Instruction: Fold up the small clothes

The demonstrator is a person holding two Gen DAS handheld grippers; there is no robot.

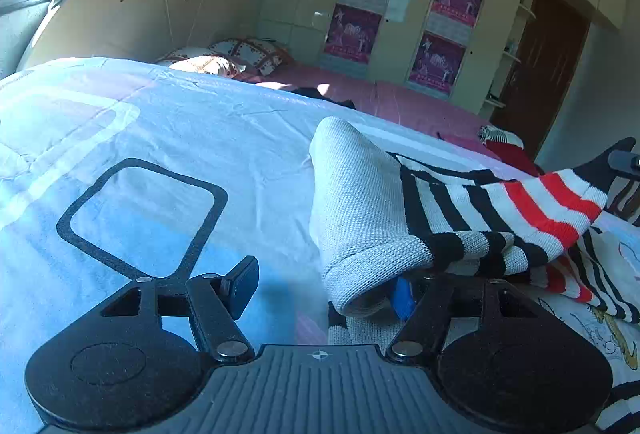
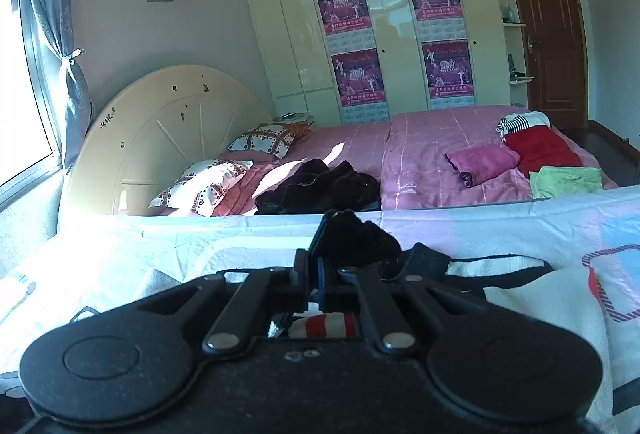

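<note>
A knitted sweater with a white sleeve and black, white and red stripes lies on the pale blue quilt. Its right end is lifted off the quilt. My left gripper stands open: the left finger is bare, and the white sleeve drapes over the right one, hiding most of it. My right gripper is shut on a bunched black edge of the sweater, held above the quilt. In the left wrist view, its tip shows at the far right, at the raised black end.
A white garment with a cartoon print lies under the sweater. Beyond the quilt, a pink bed carries folded pink, red and green clothes, a dark heap and pillows. A wardrobe stands behind.
</note>
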